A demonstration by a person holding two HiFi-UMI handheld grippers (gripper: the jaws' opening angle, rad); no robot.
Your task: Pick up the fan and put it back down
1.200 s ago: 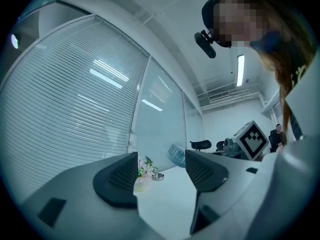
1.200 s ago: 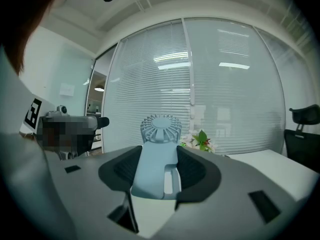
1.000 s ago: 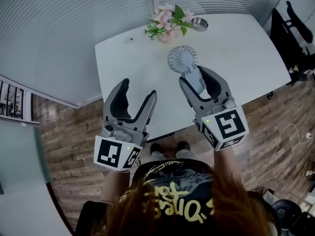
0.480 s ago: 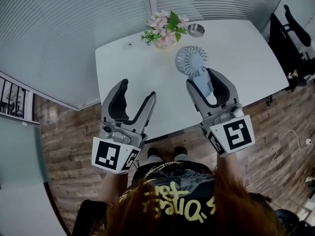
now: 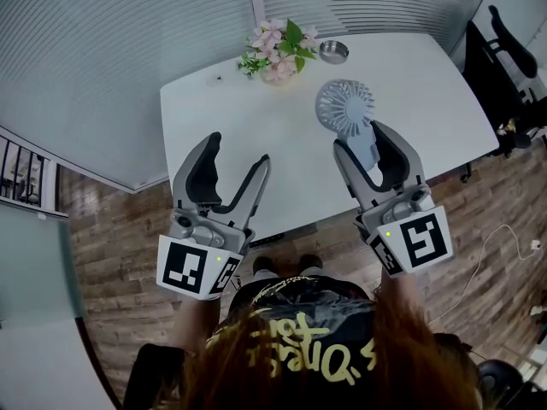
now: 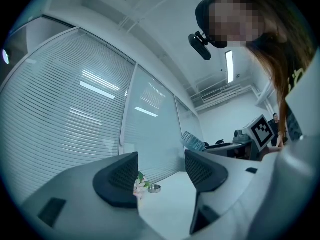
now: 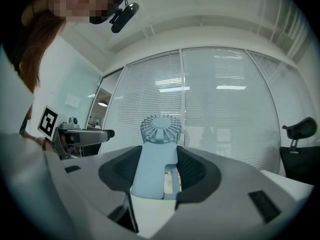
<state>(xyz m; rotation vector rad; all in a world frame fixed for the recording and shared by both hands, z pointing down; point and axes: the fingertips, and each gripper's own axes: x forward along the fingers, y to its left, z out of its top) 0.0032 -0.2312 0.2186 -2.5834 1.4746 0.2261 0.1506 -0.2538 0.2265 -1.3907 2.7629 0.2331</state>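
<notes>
**Spotter:** Your right gripper (image 5: pixel 363 139) has its jaws closed on the handle of the small pale blue plastic hand fan with the round grille head (image 5: pixel 344 107). The pads press it from both sides and stand fairly wide, because the handle is broad.

**Checker:** And you've carried it. A second ago the grille sat just below the bunch of pink flowers with green leaves (image 5: pixel 278 45). Now it's off to their right, nearer the little round metal bowl (image 5: pixel 333 51). It also looks bigger from your head, so it has come up toward you.

**Spotter:** Your right gripper view agrees: the fan stands upright between the pads with blinds and glass behind it. I'd say it's clear of the white table (image 5: pixel 231 118).

**Checker:** Your left gripper (image 5: pixel 238 148) has barely shifted. Its jaws stand wide apart with nothing between them, only a far-off glimpse of the flowers and bowl.

**Spotter:** So I'd judge the pick-up half done. What's left for you is the return: lower it over bare tabletop, well apart from the flowers, and let it settle before you loosen those pads.

**Checker:** Keep it upright as you go. It looks top-heavy, so it could tip if you let go early.
</notes>
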